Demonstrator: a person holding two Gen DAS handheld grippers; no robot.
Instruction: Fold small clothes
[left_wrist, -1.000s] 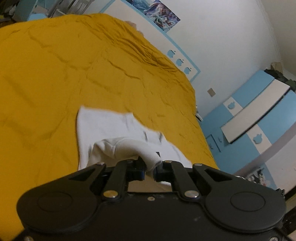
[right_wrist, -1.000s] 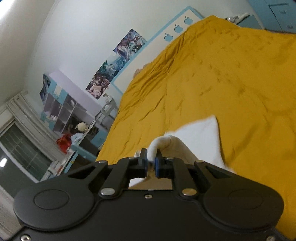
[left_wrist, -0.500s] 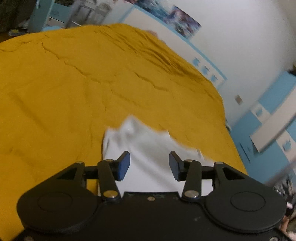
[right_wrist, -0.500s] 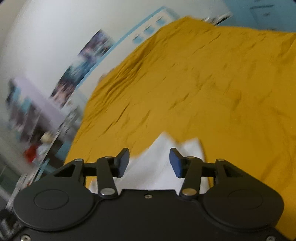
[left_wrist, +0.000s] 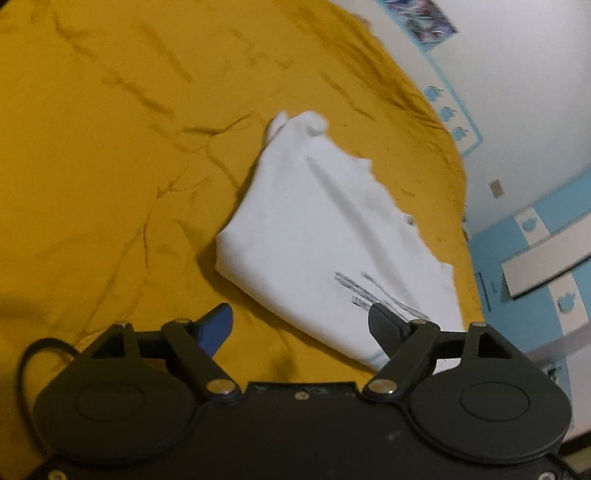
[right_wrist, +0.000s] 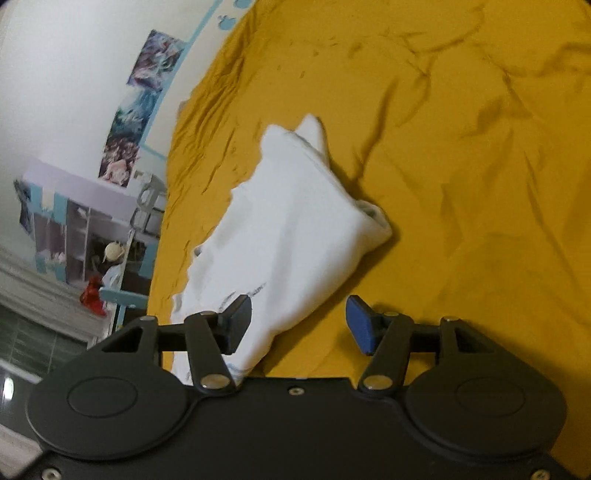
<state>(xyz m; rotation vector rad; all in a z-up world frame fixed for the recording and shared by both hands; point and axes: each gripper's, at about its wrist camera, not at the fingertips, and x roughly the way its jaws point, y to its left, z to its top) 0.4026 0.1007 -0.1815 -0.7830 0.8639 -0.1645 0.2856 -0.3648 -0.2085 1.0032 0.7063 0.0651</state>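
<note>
A small white garment (left_wrist: 325, 236) with dark printed lettering lies folded on the yellow bedspread (left_wrist: 110, 166). My left gripper (left_wrist: 301, 323) hovers low over its near edge, jaws opening wide, nothing pressed between the pads. In the right wrist view the same white garment (right_wrist: 291, 229) stretches away from the lens, one bunched corner at the right. My right gripper (right_wrist: 299, 325) is over its near end, jaws opening; the cloth's edge lies below the gap, and the pads do not press on it.
The wrinkled yellow bedspread (right_wrist: 480, 147) fills most of both views. A white wall with posters (right_wrist: 144, 110) and a shelf unit (right_wrist: 81, 236) stand past the bed's edge. Blue and white cabinets (left_wrist: 535, 258) line the other side.
Both grippers were shut on raised folds of the white garment; they have let go, opened wide and sunk closer to the bed. The garment now lies flat and folded.
</note>
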